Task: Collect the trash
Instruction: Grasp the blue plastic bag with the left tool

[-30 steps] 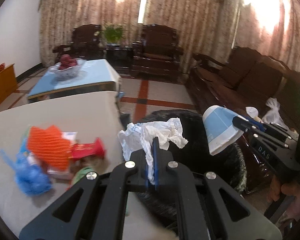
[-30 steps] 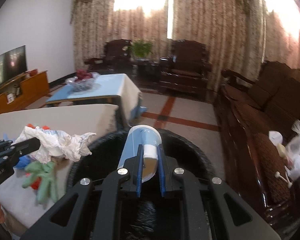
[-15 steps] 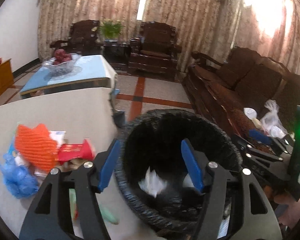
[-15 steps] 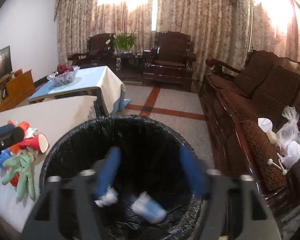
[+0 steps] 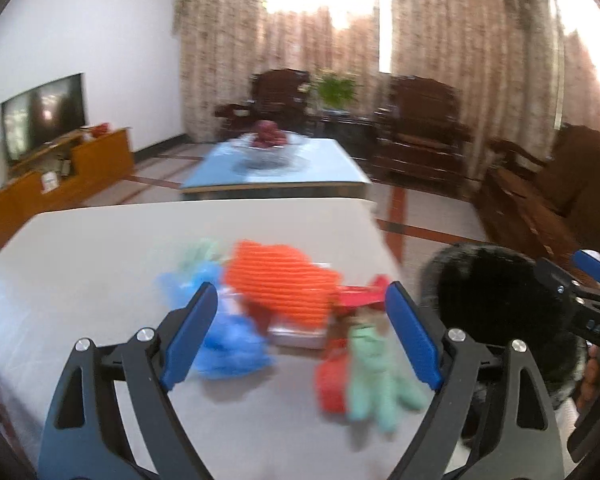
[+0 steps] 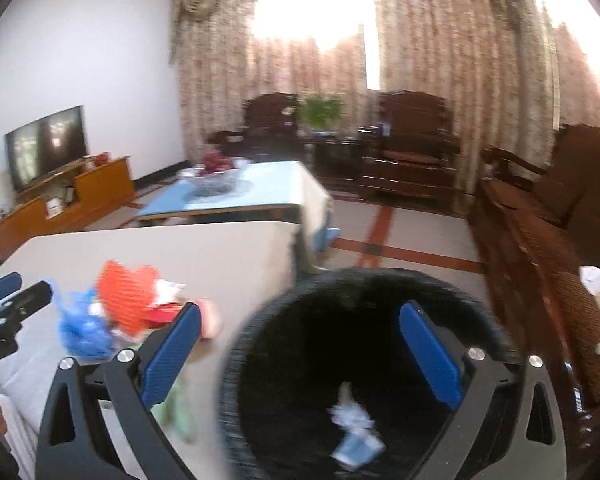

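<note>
Since a second ago, tissue and paper cup (image 6: 356,446) have dropped into the black bin (image 6: 260,360). Both jaws have just been opening: left hand-held gripper (image 5: 300,336) and right hand-held gripper (image 6: 300,354) stand spread, empty. Remaining trash pile (image 5: 280,288) lies clustered on the bench (image 5: 100,260); a hasty pinch risks snagging several pieces.

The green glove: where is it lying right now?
In the left wrist view, the green glove lies on the beige table at the near right of the trash pile, beside a red scrap and left of the black bin.

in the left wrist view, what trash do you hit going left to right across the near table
blue plastic bag → orange mesh net → green glove → black trash bin, off the table's right edge
</note>
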Tool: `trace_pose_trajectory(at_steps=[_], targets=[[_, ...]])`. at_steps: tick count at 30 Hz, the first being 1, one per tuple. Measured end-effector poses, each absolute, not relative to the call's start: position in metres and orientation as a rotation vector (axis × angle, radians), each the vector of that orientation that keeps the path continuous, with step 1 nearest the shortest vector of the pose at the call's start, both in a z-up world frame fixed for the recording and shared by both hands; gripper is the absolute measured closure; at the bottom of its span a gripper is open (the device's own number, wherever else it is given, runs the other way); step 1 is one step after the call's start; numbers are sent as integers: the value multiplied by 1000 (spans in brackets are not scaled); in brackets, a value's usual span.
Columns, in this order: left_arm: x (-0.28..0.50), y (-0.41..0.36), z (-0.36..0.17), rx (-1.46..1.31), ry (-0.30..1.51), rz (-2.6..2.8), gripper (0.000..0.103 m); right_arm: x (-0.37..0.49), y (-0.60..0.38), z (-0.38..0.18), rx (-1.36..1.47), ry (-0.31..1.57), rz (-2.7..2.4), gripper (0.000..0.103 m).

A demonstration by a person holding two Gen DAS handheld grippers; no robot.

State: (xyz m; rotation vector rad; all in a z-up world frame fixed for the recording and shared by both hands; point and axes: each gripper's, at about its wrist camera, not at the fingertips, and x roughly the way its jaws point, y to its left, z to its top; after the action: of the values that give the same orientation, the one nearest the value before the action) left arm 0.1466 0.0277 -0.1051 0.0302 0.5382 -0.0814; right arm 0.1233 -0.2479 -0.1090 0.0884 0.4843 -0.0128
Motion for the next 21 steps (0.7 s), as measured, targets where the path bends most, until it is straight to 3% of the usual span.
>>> trace_pose_trajectory(at_steps=[11,21], targets=[[140,101,-120,-19,567,70,20,136,-161,-122,40,489,175,11],[187,102,-160,-60,655,72,20,162,-158,-139,27,531,134,18]])
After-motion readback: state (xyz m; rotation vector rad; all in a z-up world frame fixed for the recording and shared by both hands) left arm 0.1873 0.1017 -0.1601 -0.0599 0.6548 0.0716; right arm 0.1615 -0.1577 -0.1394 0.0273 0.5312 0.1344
